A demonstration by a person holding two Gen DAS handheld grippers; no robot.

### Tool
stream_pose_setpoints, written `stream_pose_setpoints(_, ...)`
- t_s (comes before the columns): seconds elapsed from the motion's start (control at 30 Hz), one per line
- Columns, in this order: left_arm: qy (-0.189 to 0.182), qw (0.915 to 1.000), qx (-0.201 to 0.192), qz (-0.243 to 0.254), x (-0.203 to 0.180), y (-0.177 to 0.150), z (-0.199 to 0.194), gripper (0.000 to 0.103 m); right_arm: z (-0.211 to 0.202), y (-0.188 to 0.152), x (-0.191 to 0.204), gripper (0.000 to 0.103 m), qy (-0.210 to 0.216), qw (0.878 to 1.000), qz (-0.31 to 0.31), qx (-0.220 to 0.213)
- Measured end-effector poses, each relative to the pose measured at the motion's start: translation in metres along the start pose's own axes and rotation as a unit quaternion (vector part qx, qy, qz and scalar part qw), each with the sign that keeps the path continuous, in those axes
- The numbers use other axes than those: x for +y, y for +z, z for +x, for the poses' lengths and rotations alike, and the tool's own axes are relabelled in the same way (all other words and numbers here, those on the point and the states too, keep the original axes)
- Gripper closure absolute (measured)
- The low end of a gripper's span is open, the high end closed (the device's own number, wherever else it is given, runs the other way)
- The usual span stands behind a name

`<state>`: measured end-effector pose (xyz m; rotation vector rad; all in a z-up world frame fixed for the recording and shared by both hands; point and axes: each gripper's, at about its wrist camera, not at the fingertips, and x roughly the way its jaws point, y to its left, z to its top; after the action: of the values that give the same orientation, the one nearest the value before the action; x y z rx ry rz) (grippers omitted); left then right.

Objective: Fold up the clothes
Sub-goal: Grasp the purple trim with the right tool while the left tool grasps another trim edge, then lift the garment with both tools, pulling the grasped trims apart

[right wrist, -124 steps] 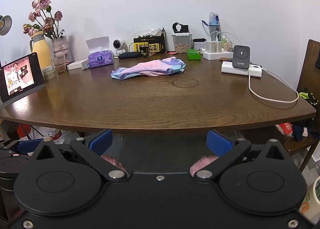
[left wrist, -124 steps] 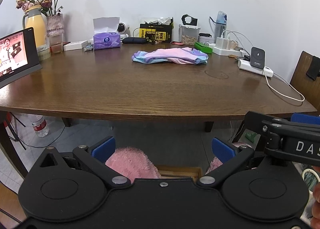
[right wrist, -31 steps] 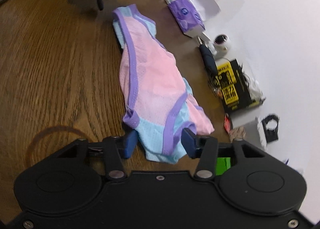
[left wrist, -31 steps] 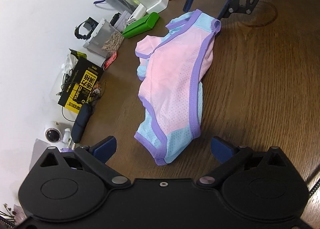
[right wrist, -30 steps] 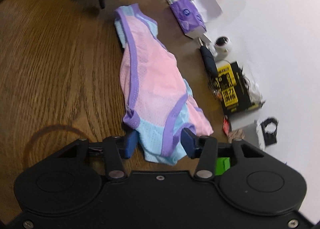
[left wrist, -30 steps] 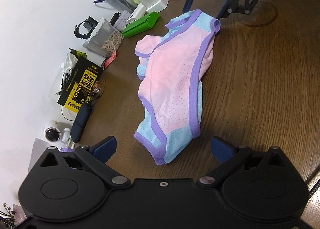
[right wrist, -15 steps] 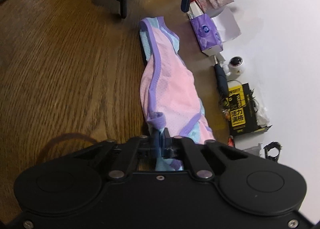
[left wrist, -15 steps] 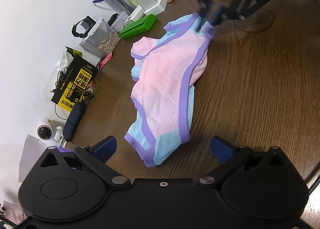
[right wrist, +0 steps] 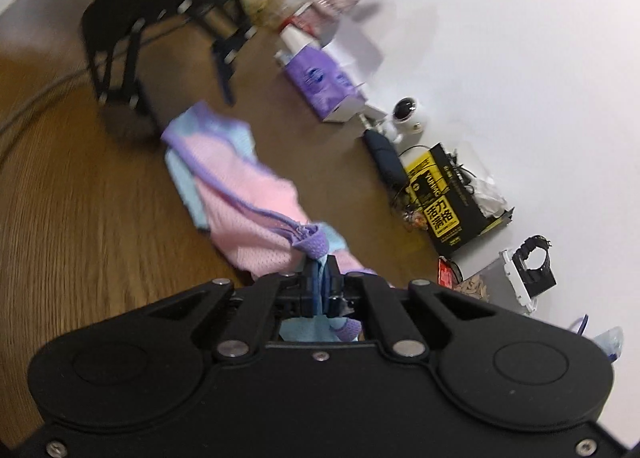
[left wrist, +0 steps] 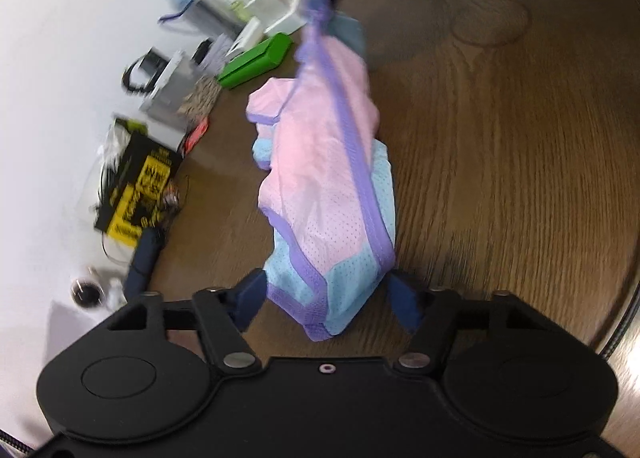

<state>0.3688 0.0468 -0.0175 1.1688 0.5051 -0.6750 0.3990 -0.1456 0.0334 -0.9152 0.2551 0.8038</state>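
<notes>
Two grippers work one garment (left wrist: 332, 162), a pink and blue mesh piece with purple trim on the wooden table (left wrist: 520, 146). Right gripper (right wrist: 322, 278) is clamped on one trimmed end, raising it off the wood. Left gripper (left wrist: 328, 298) is closing, the other end between its fingers (left wrist: 250, 300), no pinch visible. Risk: a missed left pinch leaves the cloth dangling from one corner, bunching. Clutter lines the white wall: tissue box (right wrist: 320, 78), small camera (right wrist: 406, 116), yellow-black box (right wrist: 448, 206), green case (left wrist: 256, 60).
</notes>
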Motion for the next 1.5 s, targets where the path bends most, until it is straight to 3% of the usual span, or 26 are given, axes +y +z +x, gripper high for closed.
stream_pose_setpoints(0.27, 0.003, 0.9967, -0.013, 0.081, -0.012, 0.001, 0.003, 0.056, 0.000, 0.009, -0.012, 0.100, -0.005, 0.999, 0.032, -0.005)
stream_pose_setpoints(0.37, -0.014, 0.9932, -0.006, 0.115, -0.014, 0.004, 0.005, 0.067, 0.001, 0.010, -0.010, 0.100, -0.007, 1.000, 0.029, 0.000)
stream_pose_setpoints(0.43, -0.022, 0.9918, -0.003, 0.126, -0.015, 0.004, 0.007, 0.081, 0.001, 0.010, -0.007, 0.100, -0.008, 1.000, 0.029, 0.001)
stream_pose_setpoints(0.53, -0.030, 0.9908, 0.002, 0.132, -0.014, 0.006, 0.013, 0.085, 0.001, 0.009, -0.006, 0.100, -0.009, 0.999, 0.030, 0.001)
stream_pose_setpoints(0.63, -0.038, 0.9927, -0.001, 0.114, -0.008, 0.005, 0.016, 0.091, 0.000, 0.009, -0.004, 0.100, -0.006, 1.000, 0.029, 0.002)
stream_pose_setpoints(0.8, -0.050, 0.9981, -0.012, 0.033, 0.013, 0.004, 0.009, 0.095, 0.000, 0.006, 0.000, 0.100, -0.003, 1.000, 0.027, 0.007)
stream_pose_setpoints(0.97, -0.061, 0.9971, -0.005, -0.046, 0.027, -0.001, 0.017, 0.099, -0.002, 0.004, 0.002, 0.100, -0.005, 0.999, 0.033, 0.002)
stream_pose_setpoints(1.23, -0.056, 0.9938, -0.002, -0.096, 0.028, -0.001, 0.014, 0.101, -0.001, -0.002, 0.009, 0.100, 0.000, 0.999, 0.030, 0.018)
stream_pose_setpoints(1.5, -0.015, 0.9929, -0.003, -0.118, 0.031, 0.001, 0.006, 0.101, 0.003, -0.002, 0.009, 0.100, 0.014, 0.999, 0.029, 0.032)
